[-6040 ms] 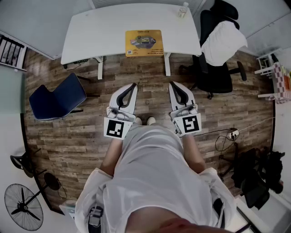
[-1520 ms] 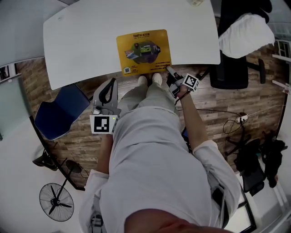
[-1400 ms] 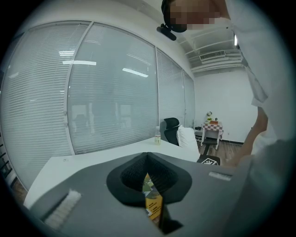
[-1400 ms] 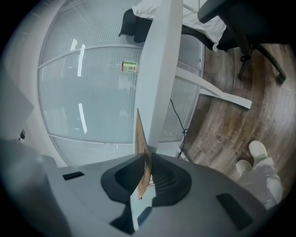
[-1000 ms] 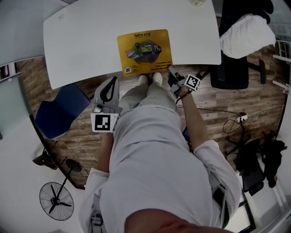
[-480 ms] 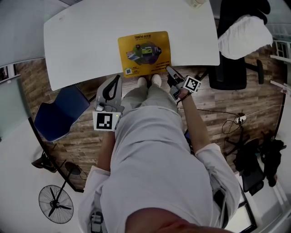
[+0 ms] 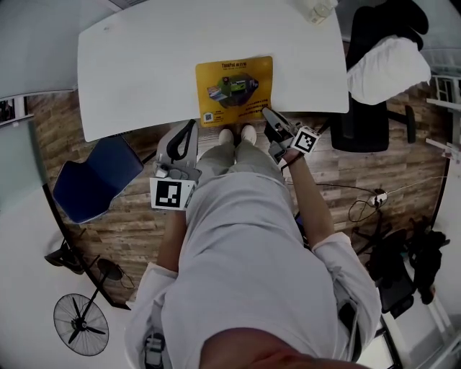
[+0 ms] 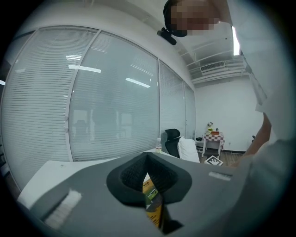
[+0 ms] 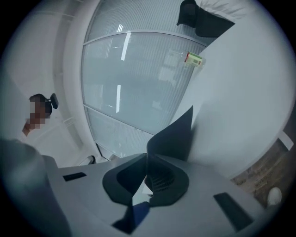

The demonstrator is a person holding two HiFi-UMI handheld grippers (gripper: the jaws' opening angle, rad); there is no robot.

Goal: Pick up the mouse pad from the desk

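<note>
The yellow mouse pad (image 7: 234, 90) lies near the front edge of the white desk (image 7: 137, 65). At the pad's near right corner my right gripper (image 7: 268, 115) is shut on the mouse pad. In the right gripper view the pad's dark underside (image 9: 175, 134) rises as a flap from between the closed right gripper (image 9: 147, 159). My left gripper (image 7: 189, 130) hangs in front of the desk edge, left of the pad, shut and holding nothing. In the left gripper view the yellow mouse pad (image 8: 152, 203) shows through the slit below the left gripper (image 8: 147, 157).
A bottle (image 7: 319, 9) stands at the desk's far right corner. To the right of the desk is a black office chair (image 7: 364, 115) with a white cloth (image 7: 385, 61) over it. A blue chair (image 7: 97, 180) is at the left, a floor fan (image 7: 81, 324) at the lower left.
My right gripper has risen and rolled at the pad's near right corner, keeping shut. The left gripper has come up a little toward the desk edge.
</note>
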